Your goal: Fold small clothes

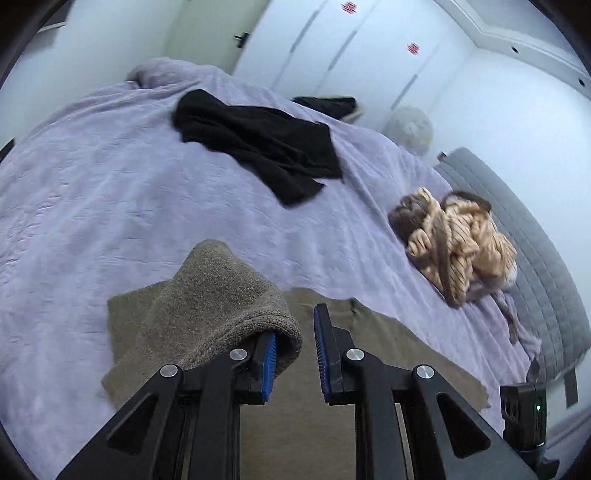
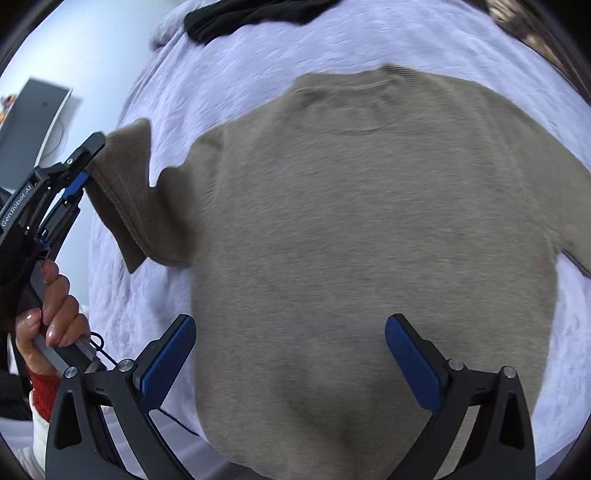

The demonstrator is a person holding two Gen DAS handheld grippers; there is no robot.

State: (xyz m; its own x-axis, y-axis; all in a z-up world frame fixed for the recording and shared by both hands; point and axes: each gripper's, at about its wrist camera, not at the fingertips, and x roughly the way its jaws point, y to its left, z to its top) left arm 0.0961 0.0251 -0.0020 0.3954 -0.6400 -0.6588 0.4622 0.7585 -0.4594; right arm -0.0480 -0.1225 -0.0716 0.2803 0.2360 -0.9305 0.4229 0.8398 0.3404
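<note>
Left gripper (image 1: 293, 354): left pad tip buried under draped sleeve cuff (image 1: 236, 314), so whether cloth is pinched or only hung over it is unclear. Taupe sweater (image 2: 369, 240) motion-blurred, hem cut by bottom edge, right sleeve cut at right edge. Black garment (image 2: 255, 13) cropped at top. Striped bundle (image 1: 458, 243) too crumpled to identify.

Left wrist view slants low across the bed (image 1: 110, 192) toward 12 o'clock. Right wrist view looks steeply down, close. Both share the taupe sweater (image 2: 369, 240).
</note>
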